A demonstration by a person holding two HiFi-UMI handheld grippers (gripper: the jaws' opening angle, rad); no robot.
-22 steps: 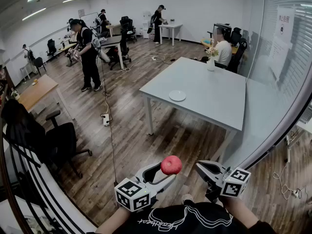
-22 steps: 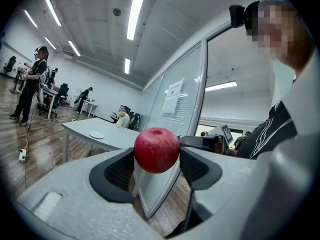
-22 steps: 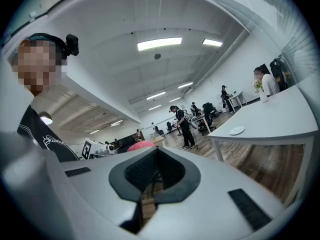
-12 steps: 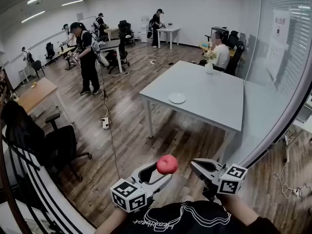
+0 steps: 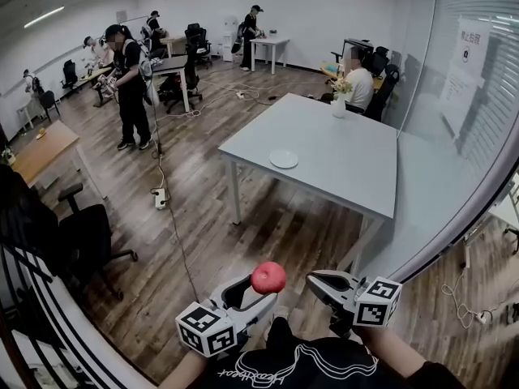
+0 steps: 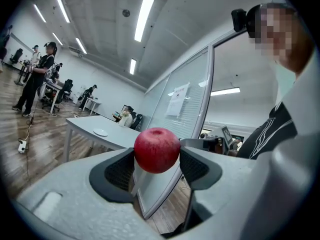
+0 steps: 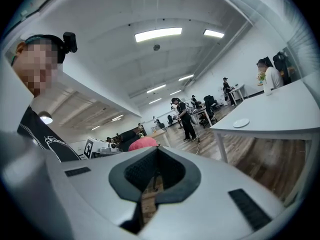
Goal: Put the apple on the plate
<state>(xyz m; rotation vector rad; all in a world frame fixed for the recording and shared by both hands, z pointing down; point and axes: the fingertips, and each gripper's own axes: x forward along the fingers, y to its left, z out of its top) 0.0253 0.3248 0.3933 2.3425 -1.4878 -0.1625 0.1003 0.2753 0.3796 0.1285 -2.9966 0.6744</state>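
A red apple point(image 5: 268, 277) point(image 6: 156, 150) is held in the air between the pads of my left gripper point(image 5: 261, 288) point(image 6: 156, 160), which is shut on it at the bottom of the head view. Beside it on the right, my right gripper point(image 5: 316, 280) point(image 7: 157, 151) is shut, with nothing in its jaws. From the right gripper view the apple point(image 7: 142, 143) peeks over the jaw. A small white plate point(image 5: 284, 159) point(image 6: 100, 132) point(image 7: 241, 123) lies near the left edge of a grey table point(image 5: 349, 168), well ahead of both grippers across wooden floor.
A curved glass partition point(image 5: 454, 177) runs along the right. A black office chair point(image 5: 81, 241) stands at the left. A cable and power strip point(image 5: 160, 198) lie on the floor. A vase point(image 5: 338, 104) stands on the table's far end, near a seated person point(image 5: 357, 79). A person point(image 5: 130, 87) stands farther back.
The view has shifted: the table and plate now sit a little further left in the head view. Both grippers have drifted slightly left, the apple still in the left one.
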